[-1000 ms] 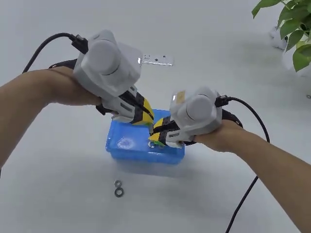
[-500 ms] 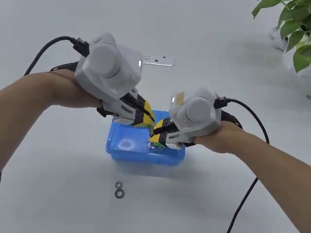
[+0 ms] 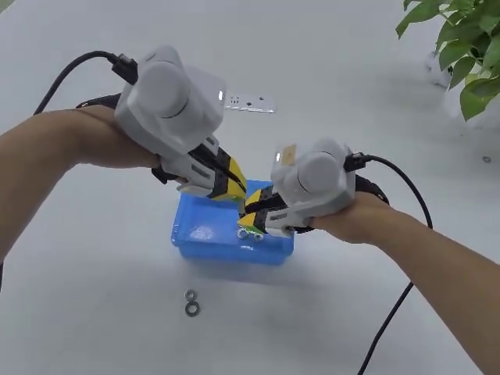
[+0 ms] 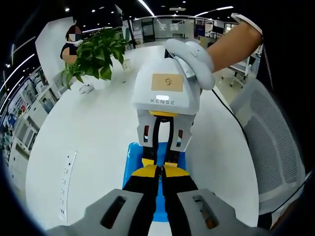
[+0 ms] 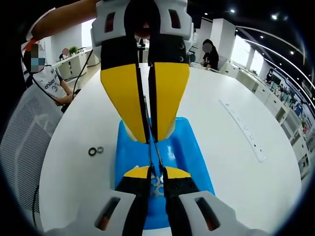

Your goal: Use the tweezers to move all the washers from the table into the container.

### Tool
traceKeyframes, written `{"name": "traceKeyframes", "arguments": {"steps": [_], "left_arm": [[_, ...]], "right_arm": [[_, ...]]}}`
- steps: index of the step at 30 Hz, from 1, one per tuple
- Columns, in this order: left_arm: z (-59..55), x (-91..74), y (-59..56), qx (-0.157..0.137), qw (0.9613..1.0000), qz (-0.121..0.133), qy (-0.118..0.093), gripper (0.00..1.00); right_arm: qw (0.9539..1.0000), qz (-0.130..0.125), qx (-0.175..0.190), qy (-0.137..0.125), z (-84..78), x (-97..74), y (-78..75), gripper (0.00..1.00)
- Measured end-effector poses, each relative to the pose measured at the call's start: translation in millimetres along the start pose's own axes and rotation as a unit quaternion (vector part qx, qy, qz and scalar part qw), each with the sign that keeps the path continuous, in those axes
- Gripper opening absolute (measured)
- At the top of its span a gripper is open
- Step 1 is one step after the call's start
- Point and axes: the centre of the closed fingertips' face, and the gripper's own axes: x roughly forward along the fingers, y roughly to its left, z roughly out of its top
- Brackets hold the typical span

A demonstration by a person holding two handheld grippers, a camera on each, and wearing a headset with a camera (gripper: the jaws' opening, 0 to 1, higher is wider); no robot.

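On the white table [image 3: 94, 312] the blue container [image 3: 195, 234] sits under both tools. The left hand-held gripper [image 3: 234, 187] is pressed shut on the tweezers [image 5: 152, 155], and the right hand-held gripper [image 3: 251, 223] appears closed on their tips, just above the dropped washers [image 5: 156, 183] inside. This looks like the drop-off step: next, ease the squeeze, then carry the tweezers to the two washers [image 3: 191, 303] lying on the table just near of the container.

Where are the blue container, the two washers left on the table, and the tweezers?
blue container [image 3: 223, 251], head view, on its front wall.
washers [image 3: 191, 310], head view, on the nearer ring of the pair.
tweezers [image 5: 149, 152], right gripper view, on one thin metal arm.
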Motion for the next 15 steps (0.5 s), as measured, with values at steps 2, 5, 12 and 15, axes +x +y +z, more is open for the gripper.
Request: {"name": "traceKeyframes", "arguments": {"steps": [2,5,12,15], "left_arm": [[2.5,-3.2,-2.7,0.004,1.0,0.0,0.0,0.06],[6.1,-8.3,-6.4,0.006,1.0,0.001,0.0,0.06],[11.5,-19.1,-15.4,0.009,1.0,0.005,0.0,0.06],[12.6,-23.7,-20.3,0.01,0.9999,0.008,0.001,0.06]], "right_arm": [[1.0,-0.002,-0.001,-0.002,2.7,-3.1,2.1,0.11],[1.0,-0.003,-0.003,-0.003,5.8,-6.1,4.3,0.11],[0.9999,-0.01,-0.008,-0.007,16.6,-13.5,13.1,0.11],[0.9998,-0.012,-0.012,-0.009,21.2,-15.6,17.9,0.11]]}}
